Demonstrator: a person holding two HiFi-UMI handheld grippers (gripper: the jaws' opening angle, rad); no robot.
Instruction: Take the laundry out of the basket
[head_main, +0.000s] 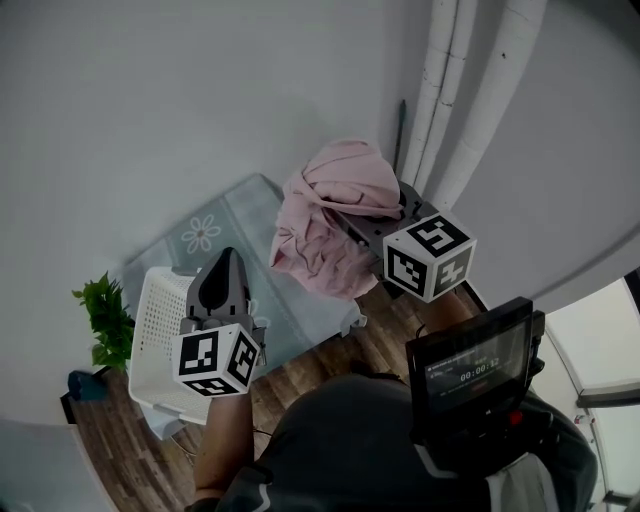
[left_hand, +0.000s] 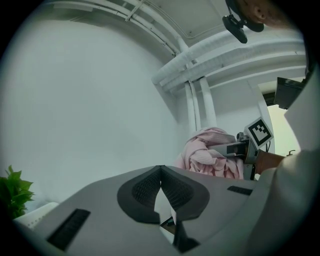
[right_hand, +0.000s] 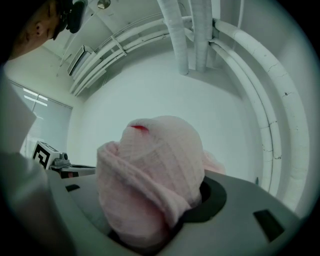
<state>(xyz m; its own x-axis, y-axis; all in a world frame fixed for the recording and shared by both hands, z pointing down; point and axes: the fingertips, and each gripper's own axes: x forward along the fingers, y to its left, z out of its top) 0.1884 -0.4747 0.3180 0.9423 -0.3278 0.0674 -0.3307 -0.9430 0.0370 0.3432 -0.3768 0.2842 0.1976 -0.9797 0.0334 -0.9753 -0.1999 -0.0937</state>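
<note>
My right gripper (head_main: 366, 228) is shut on a bunched pink garment (head_main: 330, 210), held up in the air above the rug with folds hanging down on the left. In the right gripper view the pink garment (right_hand: 150, 185) wraps over both jaws and hides their tips. The white perforated laundry basket (head_main: 152, 335) stands on the floor at the lower left; I cannot see into it. My left gripper (head_main: 228, 258) hovers over the basket's right rim, and its jaws meet at the tips (left_hand: 160, 169) with nothing between them. From the left gripper view the garment (left_hand: 207, 152) shows off to the right.
A pale blue rug (head_main: 235, 225) with a flower print lies on the wood floor (head_main: 310, 365) by the wall. A green plant (head_main: 105, 320) stands left of the basket. White pipes (head_main: 455, 90) run up the wall on the right. A small screen (head_main: 472, 368) is mounted at the person's chest.
</note>
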